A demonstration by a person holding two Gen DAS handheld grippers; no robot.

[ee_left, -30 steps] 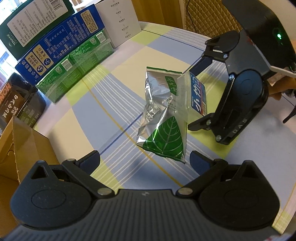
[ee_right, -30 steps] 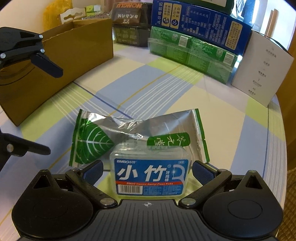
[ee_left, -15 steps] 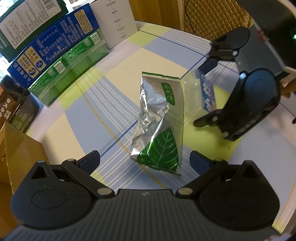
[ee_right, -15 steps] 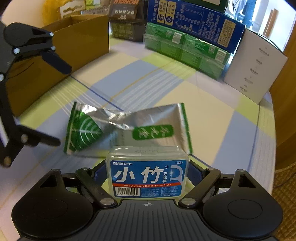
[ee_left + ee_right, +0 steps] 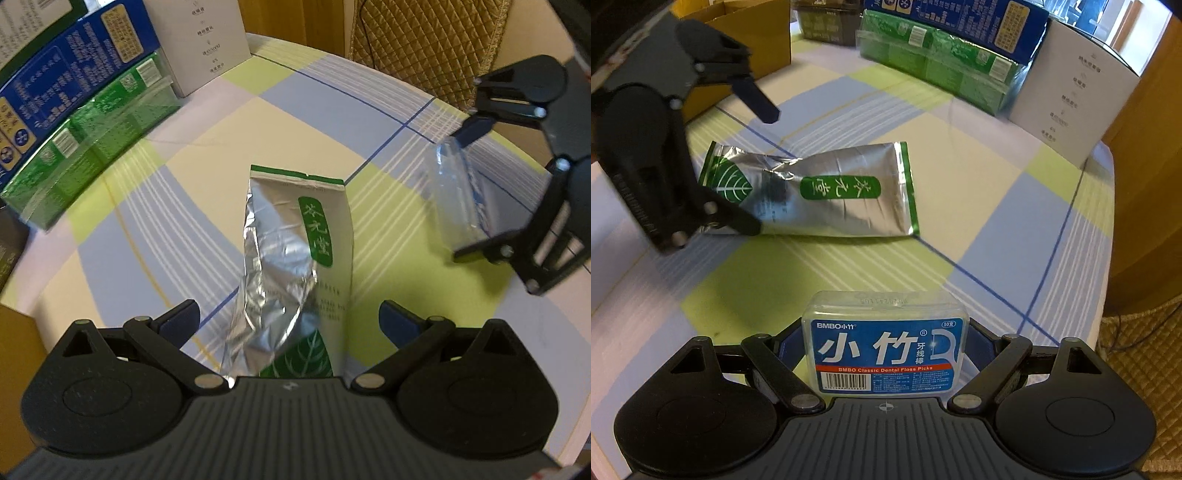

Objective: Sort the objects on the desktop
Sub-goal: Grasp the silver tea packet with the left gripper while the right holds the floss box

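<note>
A silver and green tea pouch (image 5: 291, 258) lies flat on the checked tablecloth (image 5: 207, 177). My left gripper (image 5: 290, 321) is open, low over the pouch's leaf-printed end, one finger on each side of it. In the right wrist view the pouch (image 5: 831, 192) lies crosswise, with the left gripper (image 5: 761, 171) straddling its left end. My right gripper (image 5: 886, 343) is shut on a clear box of dental floss picks (image 5: 886, 350) with a blue label, held above the table. The left wrist view shows that box (image 5: 458, 199) between the right gripper's fingers, right of the pouch.
Green wrapped boxes (image 5: 92, 147), a blue carton (image 5: 74, 74) and a white box (image 5: 210, 44) line the far side. A dark box (image 5: 827, 22) and an open cardboard box (image 5: 746, 37) stand at the left. A quilted chair back (image 5: 424, 48) rises behind the table's rounded edge.
The right gripper shut on the floss box and drew it up and away from the pouch. The left gripper moved forward, so the pouch's end now lies between its open fingers.
</note>
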